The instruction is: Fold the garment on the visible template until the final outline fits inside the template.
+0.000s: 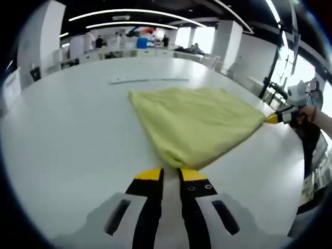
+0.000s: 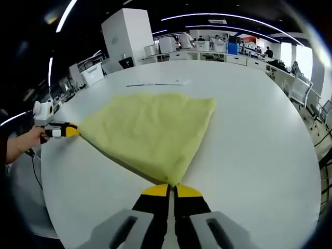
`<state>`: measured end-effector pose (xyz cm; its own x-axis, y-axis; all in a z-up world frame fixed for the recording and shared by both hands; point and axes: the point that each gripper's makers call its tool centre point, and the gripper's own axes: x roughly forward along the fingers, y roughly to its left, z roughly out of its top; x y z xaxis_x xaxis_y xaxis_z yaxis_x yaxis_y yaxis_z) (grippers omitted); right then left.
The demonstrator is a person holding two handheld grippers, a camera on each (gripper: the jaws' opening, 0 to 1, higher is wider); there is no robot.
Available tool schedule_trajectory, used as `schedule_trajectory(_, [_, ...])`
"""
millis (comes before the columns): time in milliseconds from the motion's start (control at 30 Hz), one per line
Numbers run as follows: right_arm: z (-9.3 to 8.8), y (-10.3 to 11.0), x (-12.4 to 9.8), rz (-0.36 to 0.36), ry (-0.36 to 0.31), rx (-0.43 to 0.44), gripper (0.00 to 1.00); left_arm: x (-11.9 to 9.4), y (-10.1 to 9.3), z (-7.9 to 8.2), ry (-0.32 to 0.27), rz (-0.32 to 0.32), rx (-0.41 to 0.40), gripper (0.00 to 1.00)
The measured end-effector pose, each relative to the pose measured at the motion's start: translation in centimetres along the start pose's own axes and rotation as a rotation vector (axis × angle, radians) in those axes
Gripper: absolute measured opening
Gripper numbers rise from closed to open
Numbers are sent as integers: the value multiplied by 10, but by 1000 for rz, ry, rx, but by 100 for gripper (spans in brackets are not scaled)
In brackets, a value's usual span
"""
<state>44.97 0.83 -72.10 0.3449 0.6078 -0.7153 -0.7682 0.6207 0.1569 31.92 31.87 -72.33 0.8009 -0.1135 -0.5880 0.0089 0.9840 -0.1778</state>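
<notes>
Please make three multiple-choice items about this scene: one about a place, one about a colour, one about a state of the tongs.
1. Where does the garment lie?
A. on a large white table
B. on the floor
C. on a chair

2. What colour is the garment?
A. dark blue
B. pale yellow
C. red

3. How are the left tongs?
A. wide open above the table
B. shut on a corner of the garment
C. holding a strip

Answers:
1 A: the pale yellow cloth garment is spread on the large white table.
2 B: it looks pale yellow in both views.
3 B: the left tongs pinch one corner; the right tongs pinch another.
</notes>
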Motion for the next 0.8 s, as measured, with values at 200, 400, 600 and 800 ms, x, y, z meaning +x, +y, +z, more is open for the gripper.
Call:
schedule_trajectory(200, [-2, 0, 0, -1, 7, 1, 0, -5, -6, 4, -19, -33, 11, 18])
schedule_trajectory(400, [-4, -1, -1, -5, 14, 2, 0, 0, -1, 3, -6, -19, 14, 13])
schedule_trajectory(600, [-4, -3, -2, -11, 15, -3, 0, 3, -5, 3, -1, -32, 6, 4])
schedule_trajectory(800, [-4, -3, -2, -10, 15, -12, 0, 2, -3, 4, -8, -28, 10, 0])
